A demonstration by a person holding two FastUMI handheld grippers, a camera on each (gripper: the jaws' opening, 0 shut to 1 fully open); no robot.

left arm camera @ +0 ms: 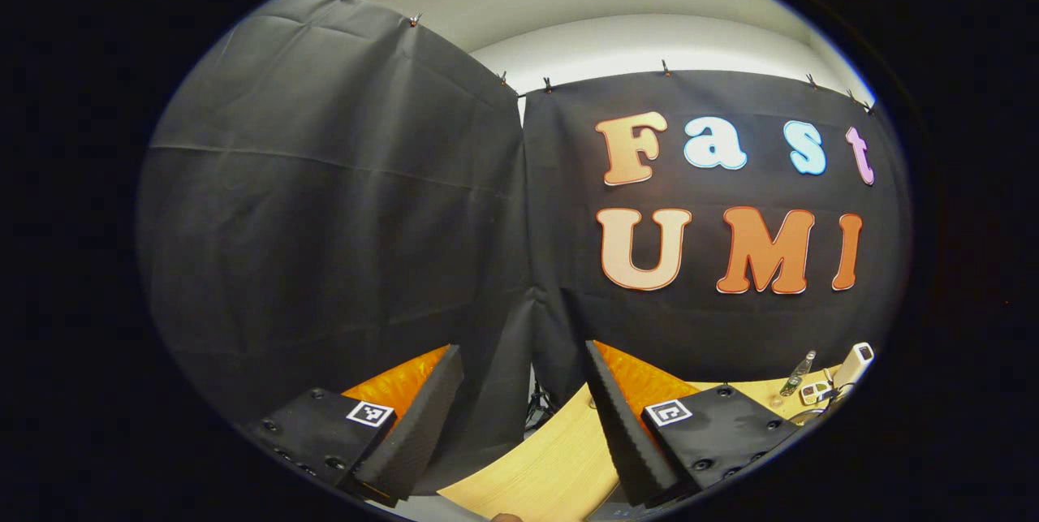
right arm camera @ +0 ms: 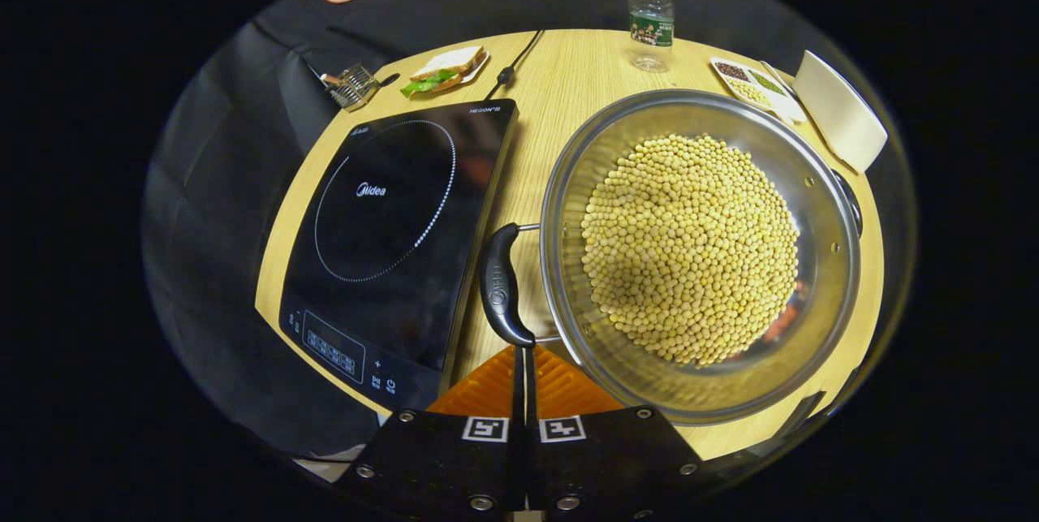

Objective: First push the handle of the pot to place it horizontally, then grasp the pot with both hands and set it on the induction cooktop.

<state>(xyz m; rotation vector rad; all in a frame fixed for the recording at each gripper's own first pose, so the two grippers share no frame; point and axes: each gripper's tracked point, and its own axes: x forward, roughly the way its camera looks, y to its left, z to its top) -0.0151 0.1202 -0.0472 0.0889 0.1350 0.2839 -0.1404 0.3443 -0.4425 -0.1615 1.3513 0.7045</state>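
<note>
Right claw [right arm camera: 523, 355] pressed together, tips just below the pot handle [right arm camera: 501, 285]. Left claw [left arm camera: 519, 392] spread, up facing the booth cloth over the tabletop [left arm camera: 552, 457] edge. Pot [right arm camera: 698, 254], full of beans, sits on the wooden tabletop just right of the induction cooktop [right arm camera: 390, 246].

In the right gripper view, the far handle [right arm camera: 849, 201] of the pot [right arm camera: 568, 181] is mostly hidden behind its rim. The pot's bottom is covered by soybeans [right arm camera: 690, 246]. In the left gripper view, small items [left arm camera: 816, 388] at the table's [left arm camera: 552, 457] far edge cannot be identified.
</note>
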